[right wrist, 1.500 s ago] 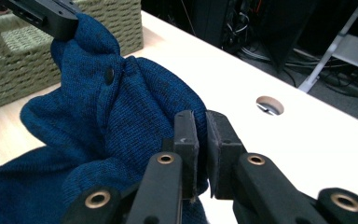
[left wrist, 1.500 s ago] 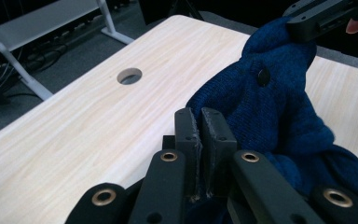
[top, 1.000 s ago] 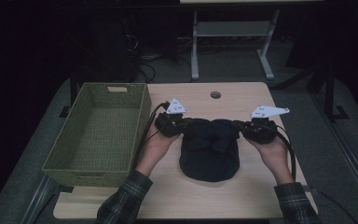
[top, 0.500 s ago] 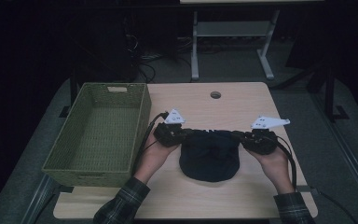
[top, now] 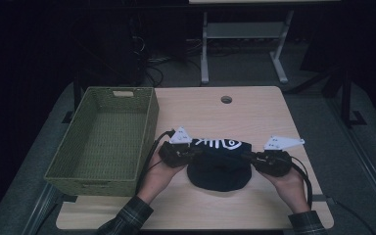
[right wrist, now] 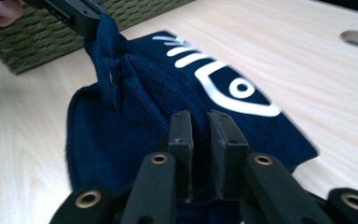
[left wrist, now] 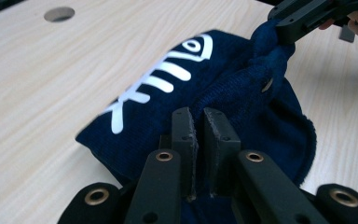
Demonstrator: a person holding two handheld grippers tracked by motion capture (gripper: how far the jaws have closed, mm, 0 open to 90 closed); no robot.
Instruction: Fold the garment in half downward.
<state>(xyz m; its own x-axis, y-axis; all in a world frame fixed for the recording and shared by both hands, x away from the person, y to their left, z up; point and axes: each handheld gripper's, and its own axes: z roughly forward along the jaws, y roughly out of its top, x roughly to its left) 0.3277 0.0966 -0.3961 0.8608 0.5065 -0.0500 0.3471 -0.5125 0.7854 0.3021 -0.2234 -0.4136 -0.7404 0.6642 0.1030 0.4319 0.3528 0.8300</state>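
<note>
Left claw (top: 196,152) and right claw (top: 247,155) face each other, jaws clamped nearly together.

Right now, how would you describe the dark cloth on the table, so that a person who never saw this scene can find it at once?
Start at the wooden table and look right of the green basket, toward the near edge. Between the two hands lies a navy knit cloth, with the left tongs and the right tongs each pinching one side. A white fish skeleton is printed on it.

Dark navy knit hat (top: 219,164), white fish-skeleton print up, flat mid-table, folded brim apparently pinched both sides.
</note>
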